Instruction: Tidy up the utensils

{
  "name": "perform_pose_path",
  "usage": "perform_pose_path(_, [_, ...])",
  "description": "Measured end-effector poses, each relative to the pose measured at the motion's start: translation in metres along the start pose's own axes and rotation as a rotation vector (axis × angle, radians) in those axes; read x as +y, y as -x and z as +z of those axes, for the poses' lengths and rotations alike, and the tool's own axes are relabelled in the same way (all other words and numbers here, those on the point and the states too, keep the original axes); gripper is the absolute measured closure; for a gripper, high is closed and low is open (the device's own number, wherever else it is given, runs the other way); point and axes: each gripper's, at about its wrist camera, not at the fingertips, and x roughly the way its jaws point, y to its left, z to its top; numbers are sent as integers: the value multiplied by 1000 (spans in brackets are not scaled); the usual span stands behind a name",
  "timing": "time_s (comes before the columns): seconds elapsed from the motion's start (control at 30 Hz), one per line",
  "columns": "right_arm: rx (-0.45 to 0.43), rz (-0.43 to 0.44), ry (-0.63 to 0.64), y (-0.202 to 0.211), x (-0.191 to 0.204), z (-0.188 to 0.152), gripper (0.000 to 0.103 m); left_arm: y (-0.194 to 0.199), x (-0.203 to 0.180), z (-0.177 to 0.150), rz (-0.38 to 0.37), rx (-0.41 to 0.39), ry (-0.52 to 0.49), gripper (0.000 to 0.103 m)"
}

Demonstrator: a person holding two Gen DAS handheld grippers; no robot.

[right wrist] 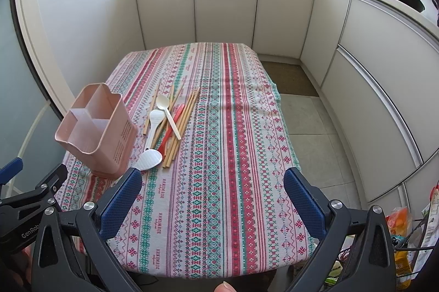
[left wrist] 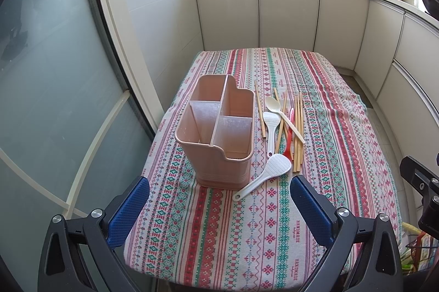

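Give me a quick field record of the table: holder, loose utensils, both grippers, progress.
holder: pink caddy, upright, all compartments look empty
nearest utensil: white rice paddle, lying beside the caddy's front corner
other spoons: second white paddle, cream spoon, red spoon, piled together
chopsticks: scattered under and around the spoons
surface: patterned tablecloth
left gripper: open, holding nothing
right gripper: open, holding nothing
progress: nothing sorted yet

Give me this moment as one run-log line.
stage: start | left claw: open, empty | right claw: open, empty | pink caddy: upright, empty | utensil pile: loose on tablecloth right of caddy
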Motion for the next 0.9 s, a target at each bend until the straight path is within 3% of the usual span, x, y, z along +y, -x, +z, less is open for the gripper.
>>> perform_pose_path(0.9, [-1,0,-1,0,2,0,0,2,1,2,5,-6,0,0])
